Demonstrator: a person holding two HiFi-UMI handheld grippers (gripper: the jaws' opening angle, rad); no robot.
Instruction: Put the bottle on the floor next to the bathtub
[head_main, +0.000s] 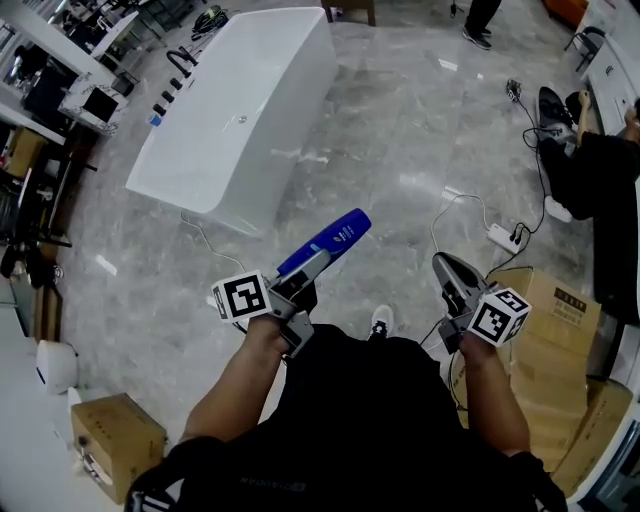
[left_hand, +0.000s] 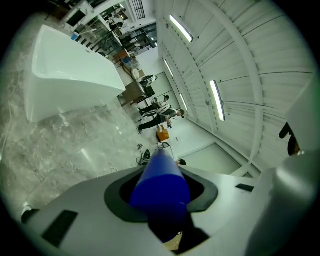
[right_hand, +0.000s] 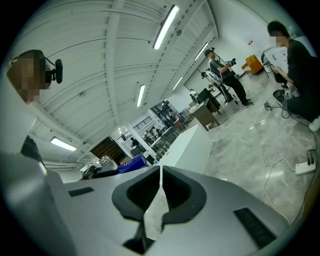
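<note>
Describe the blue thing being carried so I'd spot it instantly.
Start at the white bathtub on the grey floor and come down to the person's two grippers. The left gripper is shut on a slim bottle pointing toward the bathtub. Its bright blue colour sets it apart from the grey fingers and the empty right gripper.

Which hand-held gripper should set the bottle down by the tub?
Left. The left hand-held gripper is shut on the blue bottle, on the bathtub side; the right hand-held gripper is shut, empty.
</note>
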